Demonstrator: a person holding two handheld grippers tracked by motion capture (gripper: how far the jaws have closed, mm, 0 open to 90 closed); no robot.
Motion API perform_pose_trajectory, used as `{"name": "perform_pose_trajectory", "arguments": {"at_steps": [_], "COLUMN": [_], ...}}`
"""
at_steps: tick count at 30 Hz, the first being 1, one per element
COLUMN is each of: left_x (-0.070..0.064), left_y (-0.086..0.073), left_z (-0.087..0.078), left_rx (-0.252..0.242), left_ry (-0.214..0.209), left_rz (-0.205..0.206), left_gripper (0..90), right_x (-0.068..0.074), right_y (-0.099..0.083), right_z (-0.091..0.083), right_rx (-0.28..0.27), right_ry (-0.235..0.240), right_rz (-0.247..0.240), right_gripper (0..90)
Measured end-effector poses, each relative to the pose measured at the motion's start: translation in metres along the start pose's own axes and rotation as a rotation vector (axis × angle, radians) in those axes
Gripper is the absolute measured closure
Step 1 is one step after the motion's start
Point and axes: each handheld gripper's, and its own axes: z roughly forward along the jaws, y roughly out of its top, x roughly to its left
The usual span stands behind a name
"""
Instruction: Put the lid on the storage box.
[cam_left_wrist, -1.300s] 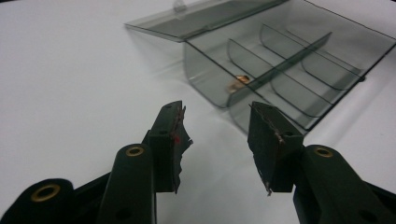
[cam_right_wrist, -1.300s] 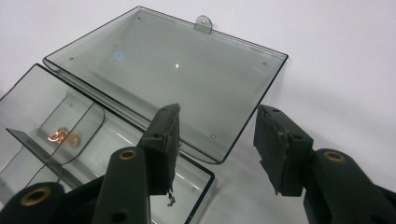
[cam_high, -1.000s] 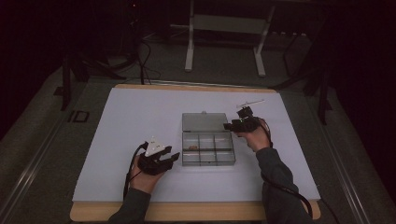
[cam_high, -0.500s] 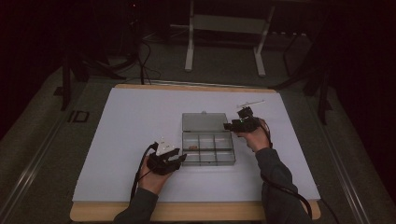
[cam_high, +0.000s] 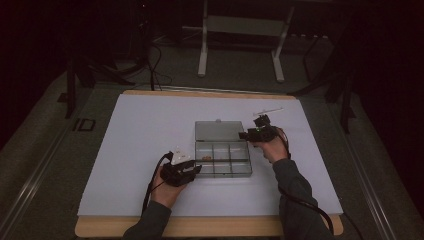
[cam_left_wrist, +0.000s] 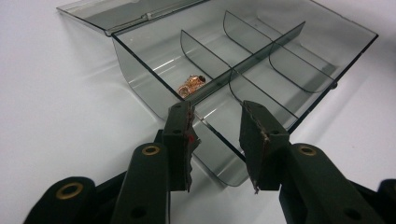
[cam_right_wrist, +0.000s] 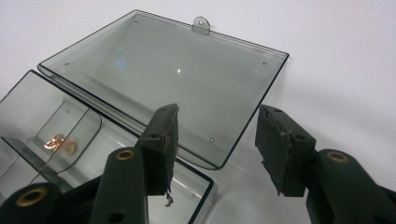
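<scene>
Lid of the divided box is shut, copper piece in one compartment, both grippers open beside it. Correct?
Not quite: the lid is open, lying flat behind the box, as the right gripper view shows. The copper piece sits in one compartment; left gripper and right gripper are open.

white sheet (cam_high: 140, 150) on table | wooden table edge (cam_high: 225, 227) | metal stand legs (cam_high: 202, 50) behind
</scene>
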Motion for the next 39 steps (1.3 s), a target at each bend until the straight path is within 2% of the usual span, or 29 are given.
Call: {"name": "perform_pose_trajectory", "arguments": {"at_steps": [5,16,28,33,39], "left_x": [0.003,0.006,0.009,0.009,0.009], "left_y": [0.0,0.004,0.005,0.005,0.005], "left_z": [0.0,0.0,0.001,0.001,0.001], "left_rx": [0.004,0.024,0.024,0.023,0.025], "left_ry": [-0.021,-0.04,-0.058,-0.058,-0.06], "left_rz": [-0.008,0.009,0.022,0.021,0.022], "left_gripper": [65.8,65.9,65.9,65.9,65.8], "right_x": [0.001,0.002,-0.005,-0.01,-0.016], "right_y": [-0.001,-0.001,-0.006,-0.005,-0.005], "right_z": [0.002,0.008,0.011,0.014,0.019], "right_rx": [0.003,0.007,0.012,0.033,0.055], "right_ry": [0.004,0.018,0.043,0.072,0.097], "right_rz": [-0.001,0.019,0.087,0.145,0.197], "right_gripper": [48.8,48.1,45.3,41.4,41.1]}}
